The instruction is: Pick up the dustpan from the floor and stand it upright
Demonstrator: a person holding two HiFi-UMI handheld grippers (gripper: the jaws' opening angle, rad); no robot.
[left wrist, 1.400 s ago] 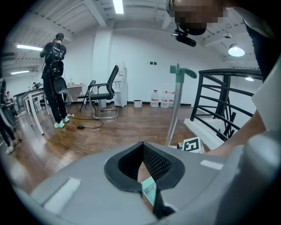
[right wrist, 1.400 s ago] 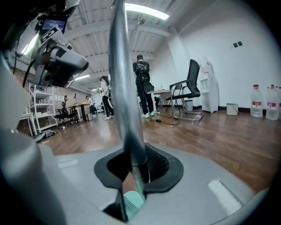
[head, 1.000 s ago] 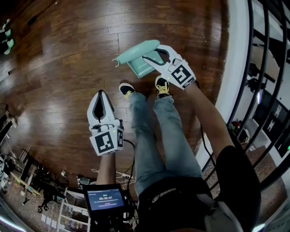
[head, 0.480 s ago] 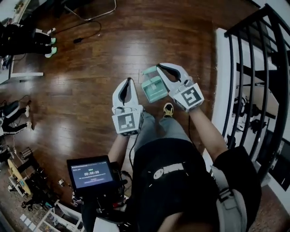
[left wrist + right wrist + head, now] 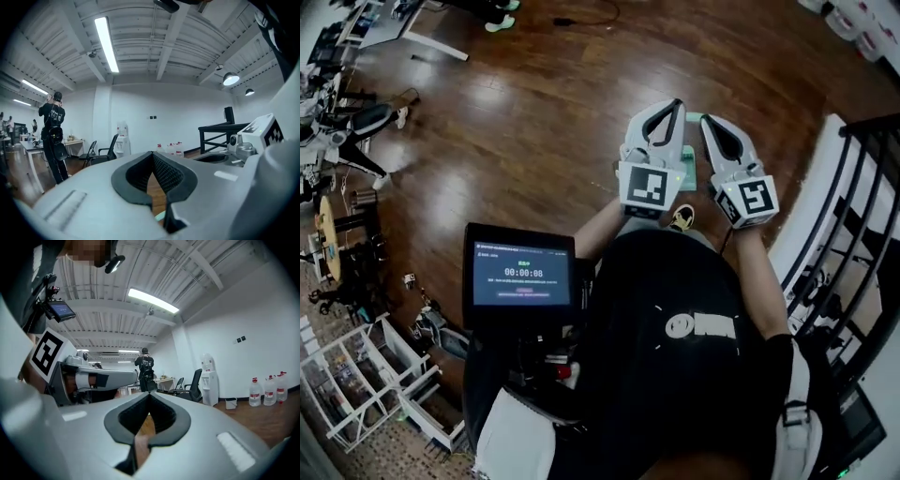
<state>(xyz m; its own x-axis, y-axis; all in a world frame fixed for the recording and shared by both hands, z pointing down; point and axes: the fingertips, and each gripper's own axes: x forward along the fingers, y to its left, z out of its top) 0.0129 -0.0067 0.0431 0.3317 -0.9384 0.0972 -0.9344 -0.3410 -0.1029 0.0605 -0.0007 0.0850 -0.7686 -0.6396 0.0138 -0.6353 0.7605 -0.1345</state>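
Observation:
Only a strip of the mint-green dustpan (image 5: 687,173) shows in the head view, down on the wooden floor between my two raised grippers; how it stands I cannot tell. My left gripper (image 5: 678,103) is shut with nothing in it, its tips meeting in the left gripper view (image 5: 152,153). A mint sliver (image 5: 160,215) shows below those jaws. My right gripper (image 5: 706,120) is shut and empty too, tips together in the right gripper view (image 5: 149,393). Both point out level into the room, side by side and well above the dustpan.
A black railing (image 5: 862,187) and a white ledge (image 5: 806,220) run along the right. A tablet screen (image 5: 520,272) hangs at my chest. Desks and chairs (image 5: 356,122) stand at the left. A person (image 5: 54,131) and a water dispenser (image 5: 122,138) are farther off.
Both grippers have risen from near the floor to chest height. The right jaws, open by the dustpan a second ago, are off it and shut. The dustpan stays below.

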